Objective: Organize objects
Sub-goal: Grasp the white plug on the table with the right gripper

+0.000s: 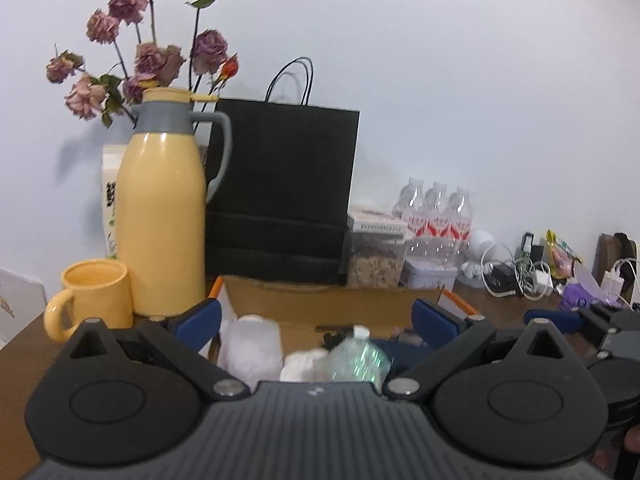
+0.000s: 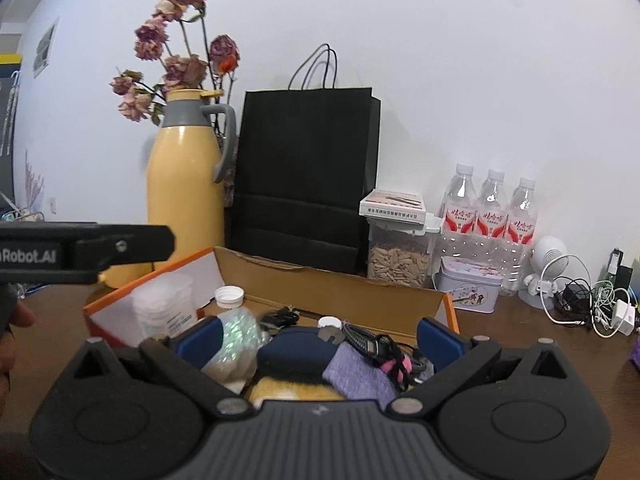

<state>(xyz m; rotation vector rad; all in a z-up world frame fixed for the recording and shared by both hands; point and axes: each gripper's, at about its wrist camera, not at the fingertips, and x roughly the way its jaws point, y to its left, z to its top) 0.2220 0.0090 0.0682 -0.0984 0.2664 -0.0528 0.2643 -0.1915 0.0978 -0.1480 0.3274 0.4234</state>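
An open cardboard box (image 2: 332, 284) with orange edges stands on the wooden table, full of small items. It holds a clear plastic tub (image 2: 164, 312), a shiny wrapped bottle (image 2: 240, 336), a navy pouch (image 2: 296, 354), a purple cloth (image 2: 360, 376) and a black cable (image 2: 372, 338). My right gripper (image 2: 320, 340) hovers over the box's near side, jaws wide open and empty. My left gripper (image 1: 320, 320) is also wide open above the box (image 1: 332, 300), over the tub (image 1: 252, 340) and the bottle (image 1: 356, 356), holding nothing. The left gripper's body (image 2: 84, 250) shows at the left edge of the right wrist view.
Behind the box stand a yellow thermos (image 1: 164, 216), a yellow mug (image 1: 96, 292), a black paper bag (image 2: 304, 176) and dried roses (image 1: 152, 56). To the right are a seed jar (image 2: 400, 256), three water bottles (image 2: 492, 216), a tin (image 2: 468, 284) and tangled cables (image 2: 592, 304).
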